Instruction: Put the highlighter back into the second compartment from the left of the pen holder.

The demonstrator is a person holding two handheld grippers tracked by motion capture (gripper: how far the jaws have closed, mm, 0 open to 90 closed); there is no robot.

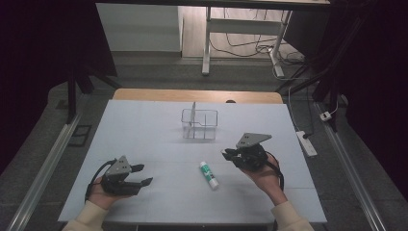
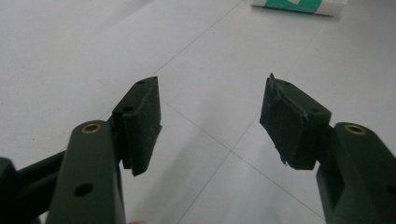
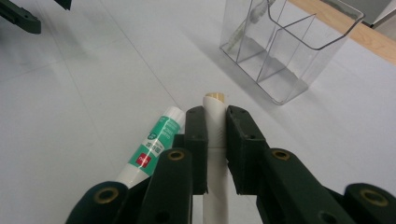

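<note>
A: How many things lie on the pale grey tabletop (image 1: pixel 144 130)?

B: I count one white tube with green print (image 1: pixel 208 174), lying flat near the front between the two hands, and one clear plastic organiser with three compartments (image 1: pixel 199 124) standing farther back. A thin pale object stands tilted in its rear compartment; I cannot tell what it is.

A: And the two hand-held grippers?

B: The left hand-held gripper (image 2: pixel 210 116) is released, its jaws spread wide over bare tabletop. The right hand-held gripper (image 3: pixel 215 135) is clenched on one slim white cylinder with a tan end (image 3: pixel 215 105), held above the tabletop just beside the tube.

A: Is the tube touched?

B: No, it lies apart from both.
</note>
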